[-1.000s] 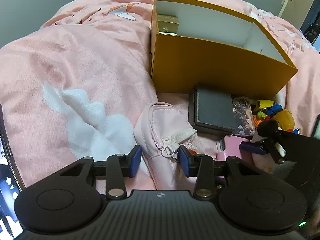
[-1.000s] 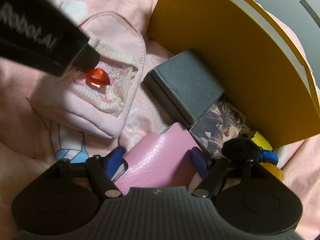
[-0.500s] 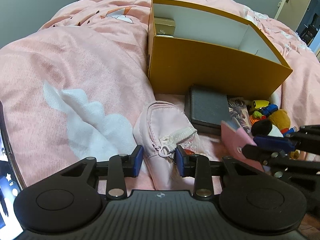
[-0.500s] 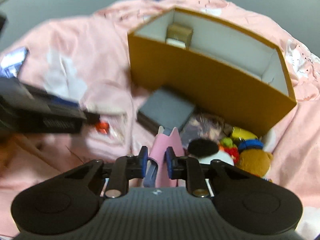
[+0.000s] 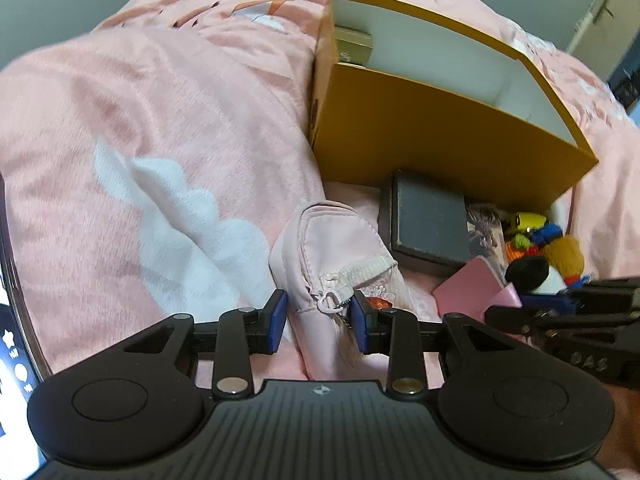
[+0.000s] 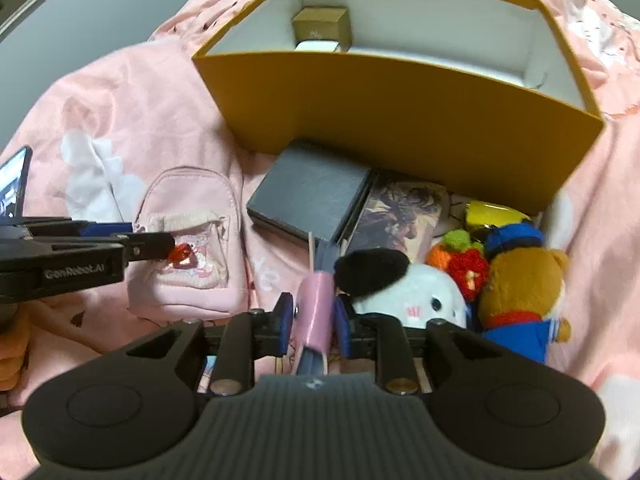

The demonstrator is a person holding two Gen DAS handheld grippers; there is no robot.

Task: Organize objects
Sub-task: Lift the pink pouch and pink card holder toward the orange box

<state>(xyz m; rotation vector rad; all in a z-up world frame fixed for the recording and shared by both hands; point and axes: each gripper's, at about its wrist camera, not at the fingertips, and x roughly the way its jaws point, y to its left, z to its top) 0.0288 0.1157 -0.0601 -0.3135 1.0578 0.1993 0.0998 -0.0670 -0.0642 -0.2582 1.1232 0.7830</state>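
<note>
A pink pouch (image 5: 336, 248) lies on the pink bedspread; it also shows in the right wrist view (image 6: 188, 248). My left gripper (image 5: 319, 322) is closed on its zipper end. My right gripper (image 6: 313, 322) is shut on a pink leather wallet (image 6: 316, 308), held on edge above the bed; the wallet also shows in the left wrist view (image 5: 472, 288). An open orange box (image 6: 400, 112) with white walls stands behind, holding a small gold box (image 6: 322, 26). A dark grey flat box (image 6: 310, 196) lies in front of it.
A picture card (image 6: 404, 216), a white and black plush (image 6: 404, 284), a brown bear plush (image 6: 520, 292), knitted toys (image 6: 466, 260) and a yellow object (image 6: 492, 212) lie at the right by the orange box. A phone (image 6: 14, 184) lies at the left.
My right gripper closed on the pink wallet, lifted it off the bed and turned it on edge. My left gripper narrowed around the pouch's zipper end.
</note>
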